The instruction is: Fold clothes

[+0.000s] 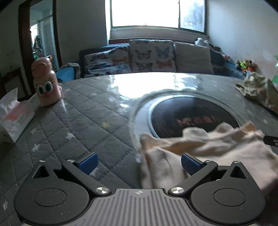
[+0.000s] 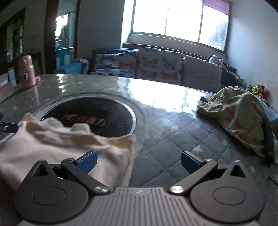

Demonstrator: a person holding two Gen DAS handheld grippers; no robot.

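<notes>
Grey quilted tabletop [image 1: 83, 121] with a round dark glass inset [image 1: 191, 114] carries a crumpled cream cotton garment [image 1: 199, 151] at its near edge. Left gripper [image 1: 139, 164] and right gripper [image 2: 139, 161] both hover with blue fingers [image 2: 87, 162] spread wide, holding nothing, flanking the garment; a camouflage-patterned cloth [image 2: 243, 120] lies well apart at the right.

You're in a home, a lived-in living room. Sofa [image 1: 147, 57] under the window [image 1: 156, 13], lined with butterfly-print cushions [image 2: 156, 64]. Toys [image 1: 245, 65] heaped in the far right corner. Round table [image 1: 86, 125] wears a quilted grey cover with stars; a dark cooktop [image 2: 90, 116] is set into its middle. On it: a pink cartoon-eyed bottle [image 1: 46, 81], a tissue box [image 1: 15, 118], loose clothes [image 2: 243, 118]. Doorway [image 1: 41, 34] at left opens onto another room.
</notes>
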